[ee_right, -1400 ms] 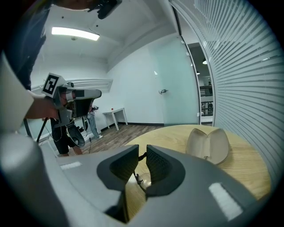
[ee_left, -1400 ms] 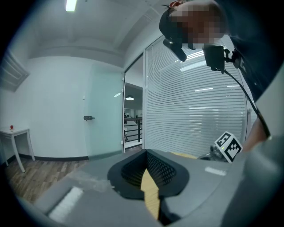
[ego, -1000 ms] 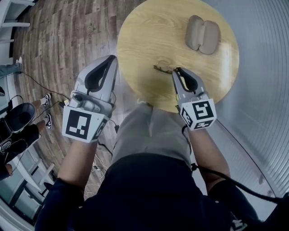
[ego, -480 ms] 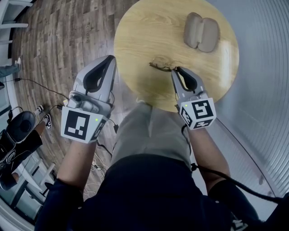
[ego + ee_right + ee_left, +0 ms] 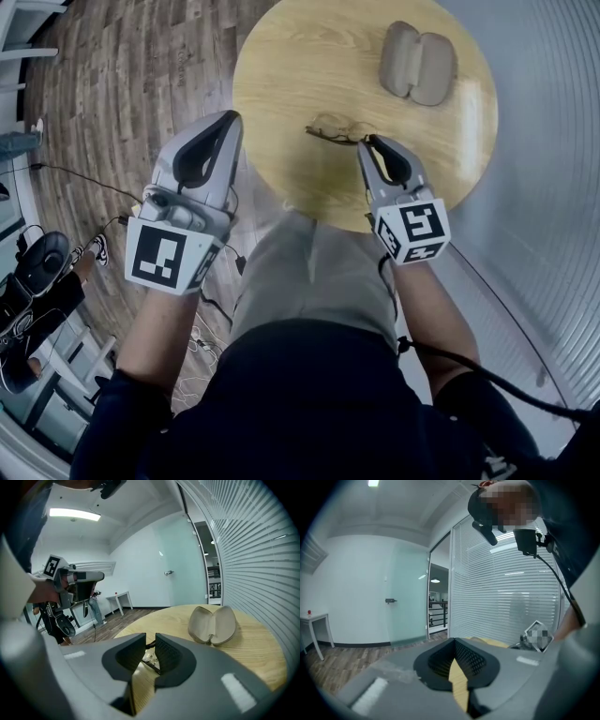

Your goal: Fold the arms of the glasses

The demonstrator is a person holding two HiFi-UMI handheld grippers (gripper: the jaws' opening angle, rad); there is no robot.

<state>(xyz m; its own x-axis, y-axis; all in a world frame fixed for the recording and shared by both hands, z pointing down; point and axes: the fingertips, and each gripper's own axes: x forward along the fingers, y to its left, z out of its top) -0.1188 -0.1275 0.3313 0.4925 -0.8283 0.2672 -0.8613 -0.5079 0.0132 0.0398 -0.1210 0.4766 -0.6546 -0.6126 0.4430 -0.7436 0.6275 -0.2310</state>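
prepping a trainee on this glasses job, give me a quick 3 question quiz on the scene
1. True or false: the case is shut.
2. Where are the glasses? A in the case; B on the table; C on a chair.
3. Which gripper is at the glasses?
Key: 1 false, it lies open. 2 B. 3 the right gripper; its jaws have just been opening, with a glasses arm showing in the gap.
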